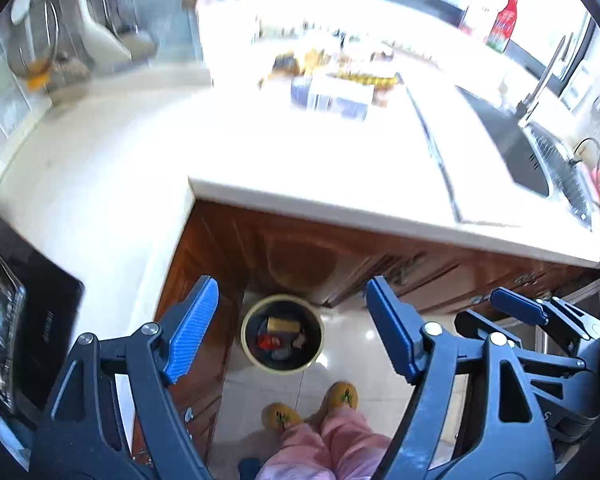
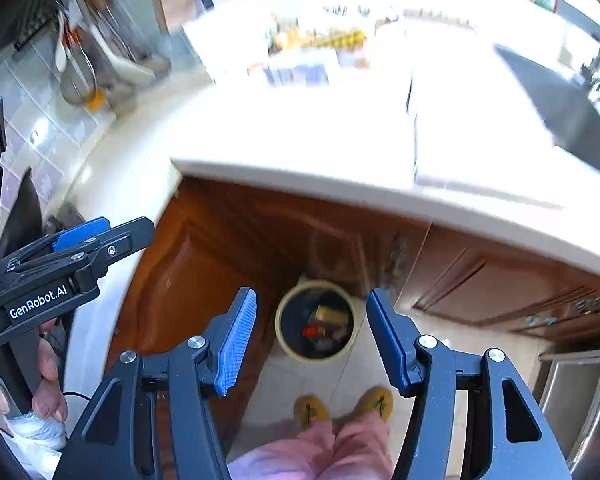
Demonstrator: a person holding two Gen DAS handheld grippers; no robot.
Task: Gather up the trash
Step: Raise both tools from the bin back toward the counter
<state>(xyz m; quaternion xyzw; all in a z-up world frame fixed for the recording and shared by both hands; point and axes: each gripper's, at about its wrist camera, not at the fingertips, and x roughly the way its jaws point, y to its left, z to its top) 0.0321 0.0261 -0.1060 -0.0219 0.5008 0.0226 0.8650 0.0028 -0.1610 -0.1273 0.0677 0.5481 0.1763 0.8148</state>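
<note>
Below the white counter (image 1: 284, 152), tiled floor (image 1: 352, 344).

A home kitchen — white countertop (image 1: 260, 152), steel sink (image 1: 516, 156) with faucet, wooden cabinets (image 1: 300, 252).

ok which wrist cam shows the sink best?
Left wrist: the sink shows its dark basin, faucet and drainer ridges at the right, fairly sharp. In the right wrist view the sink is motion-blurred and cut by the frame edge, only part of the basin showing.
</note>
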